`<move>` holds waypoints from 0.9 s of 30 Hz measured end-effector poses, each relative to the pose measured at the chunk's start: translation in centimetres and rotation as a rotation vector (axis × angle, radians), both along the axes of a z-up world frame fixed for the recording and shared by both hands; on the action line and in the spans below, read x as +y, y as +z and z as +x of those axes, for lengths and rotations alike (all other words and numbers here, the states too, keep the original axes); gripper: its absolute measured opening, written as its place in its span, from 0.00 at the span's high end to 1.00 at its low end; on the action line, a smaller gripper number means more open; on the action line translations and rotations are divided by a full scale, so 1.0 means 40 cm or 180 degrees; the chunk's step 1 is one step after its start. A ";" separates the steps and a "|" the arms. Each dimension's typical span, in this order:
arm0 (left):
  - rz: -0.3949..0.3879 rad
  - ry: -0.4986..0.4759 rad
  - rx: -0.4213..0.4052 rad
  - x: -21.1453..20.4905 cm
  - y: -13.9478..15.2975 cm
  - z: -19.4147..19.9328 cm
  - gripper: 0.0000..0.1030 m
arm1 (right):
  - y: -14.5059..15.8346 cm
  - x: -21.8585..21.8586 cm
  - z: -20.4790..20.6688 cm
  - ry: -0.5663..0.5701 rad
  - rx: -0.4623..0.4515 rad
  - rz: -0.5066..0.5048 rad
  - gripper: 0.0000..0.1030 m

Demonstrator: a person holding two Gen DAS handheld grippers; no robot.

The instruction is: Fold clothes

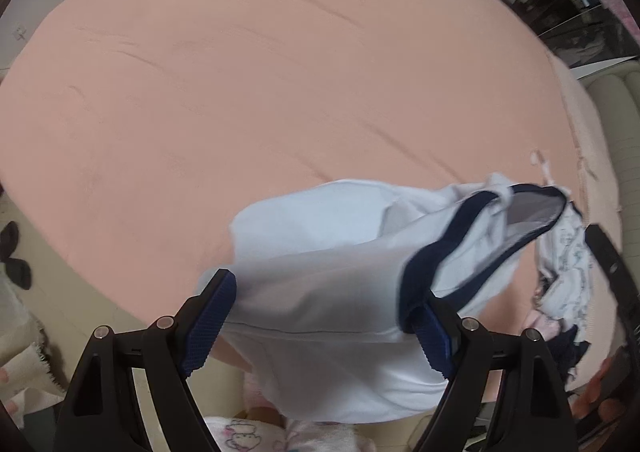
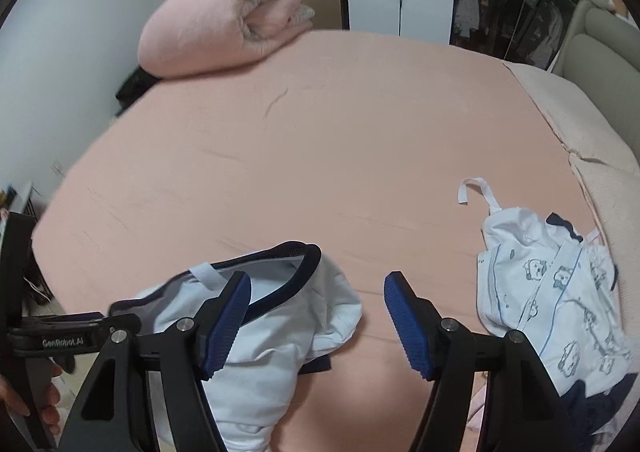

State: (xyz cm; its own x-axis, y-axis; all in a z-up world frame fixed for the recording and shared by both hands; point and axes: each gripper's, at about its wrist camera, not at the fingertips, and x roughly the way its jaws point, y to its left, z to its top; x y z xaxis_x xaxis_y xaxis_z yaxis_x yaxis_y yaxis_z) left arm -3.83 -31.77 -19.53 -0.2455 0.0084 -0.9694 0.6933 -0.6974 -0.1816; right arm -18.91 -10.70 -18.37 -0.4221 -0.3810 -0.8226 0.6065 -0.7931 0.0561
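On the near edge of the bed (image 2: 304, 155), covered by a pink sheet, a pale blue garment with navy trim (image 2: 280, 316) is seen crumpled and partly draped over the bed's side. In the left wrist view the left gripper (image 1: 328, 316) is seen with its fingers spread wide, the garment's (image 1: 320, 272) fabric stretched or draped across the gap between them; whether any cloth is actually pinched cannot be told, since the pads are partly covered. The right gripper (image 2: 318, 322) is held apart and empty, just beside the garment's navy neckline, above the bed's near edge. A second heap, a white printed garment (image 2: 556, 300), lies toward the right side of the bed, well apart from the first. A rolled pink blanket (image 2: 224, 19) is seen at the bed's far corner. The garment is not yet laid flat; it is judged that spreading is wanted. For this to be done well, two opposite edges should be taken near the seams, the cloth drawn toward the bed's bare middle and smoothed before any fold is made.
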 end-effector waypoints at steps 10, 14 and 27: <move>-0.0009 0.0132 0.0038 -0.024 -0.003 -0.013 0.19 | -0.057 -0.078 -0.052 0.0072 -0.0278 0.0608 0.33; -0.0029 0.0108 0.0032 -0.014 -0.005 -0.019 0.19 | -0.085 -0.100 -0.059 0.0084 -0.0253 0.0880 0.33; -0.0121 -0.0038 0.0104 0.017 0.000 -0.051 0.19 | -0.180 -0.149 -0.077 0.0125 -0.0255 0.1410 0.33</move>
